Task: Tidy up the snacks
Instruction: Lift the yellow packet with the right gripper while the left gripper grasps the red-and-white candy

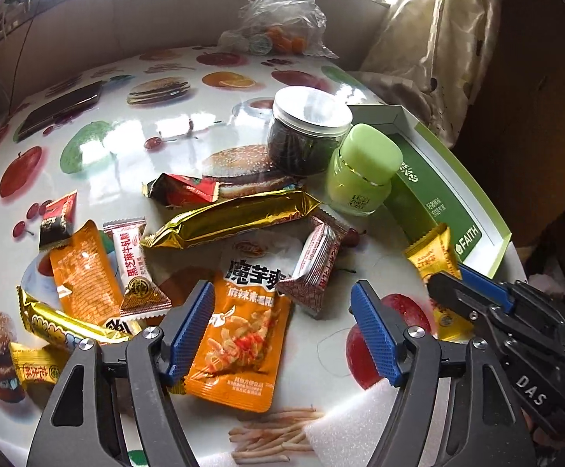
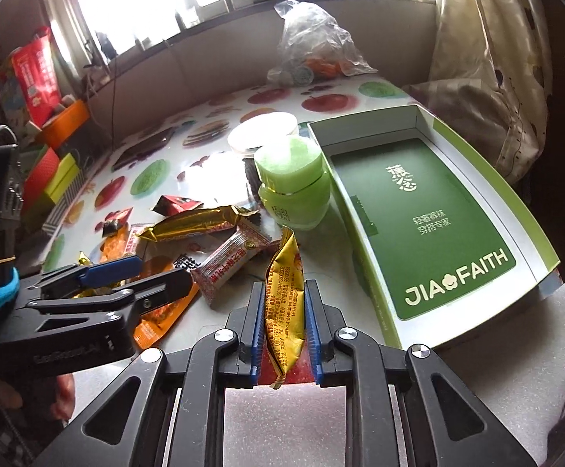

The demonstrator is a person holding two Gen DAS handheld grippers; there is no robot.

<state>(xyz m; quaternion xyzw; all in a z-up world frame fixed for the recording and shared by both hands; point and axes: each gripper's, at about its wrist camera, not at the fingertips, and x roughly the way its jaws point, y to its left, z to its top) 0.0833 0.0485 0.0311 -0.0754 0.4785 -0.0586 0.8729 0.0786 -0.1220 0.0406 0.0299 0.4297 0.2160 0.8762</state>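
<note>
Gripping a yellow snack packet [image 2: 285,303] upright between its blue pads, our right claw [image 2: 285,325] sits low in the frame's centre, just left of the green box [image 2: 523,202] (its tray bare). Our left claw [image 1: 282,330] hangs wide open above the orange pouch [image 1: 239,334] among wrappers strewn across the tabletop [image 1: 134,136].

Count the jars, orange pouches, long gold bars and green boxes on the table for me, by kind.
Jars: 2
Orange pouches: 2
Gold bars: 2
Green box: 1
Total: 7
</note>
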